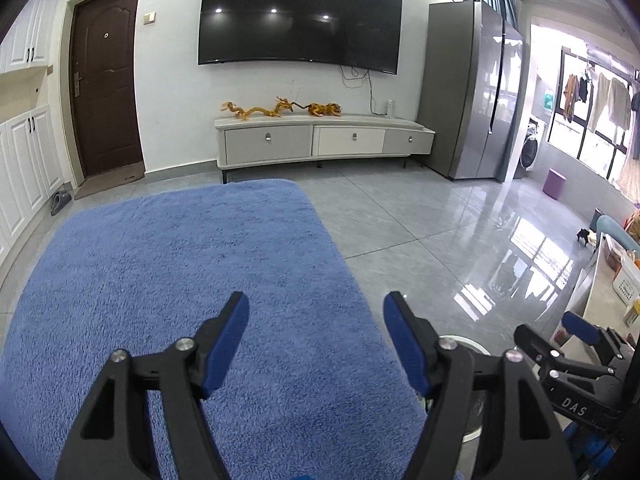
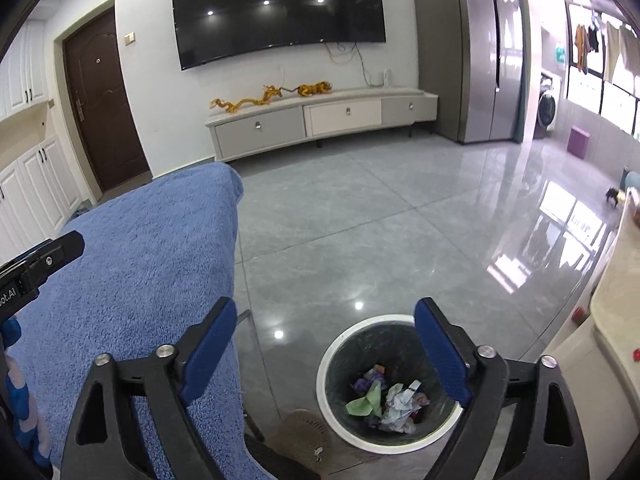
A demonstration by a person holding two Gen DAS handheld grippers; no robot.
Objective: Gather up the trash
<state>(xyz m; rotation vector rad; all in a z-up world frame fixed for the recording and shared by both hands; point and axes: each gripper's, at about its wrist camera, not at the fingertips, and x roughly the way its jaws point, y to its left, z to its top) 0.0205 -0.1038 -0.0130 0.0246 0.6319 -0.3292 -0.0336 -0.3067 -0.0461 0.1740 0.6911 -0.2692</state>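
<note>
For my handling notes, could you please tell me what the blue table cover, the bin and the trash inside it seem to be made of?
Blue table cover: probably terry or plush fabric, with matte looped pile.
Bin: likely plastic, with a smooth white rim and dark liner-like inside.
Trash: mostly crumpled paper, creased and matte; a green piece could be paper or film.

The bin showed only as a sliver of white rim in the left wrist view, the rest hidden behind the left gripper's finger. The right gripper was cut off by the picture's edge there. In the right wrist view the crumpled trash was too jumbled to tell piece from piece, and the items on the counter were blurred.
</note>
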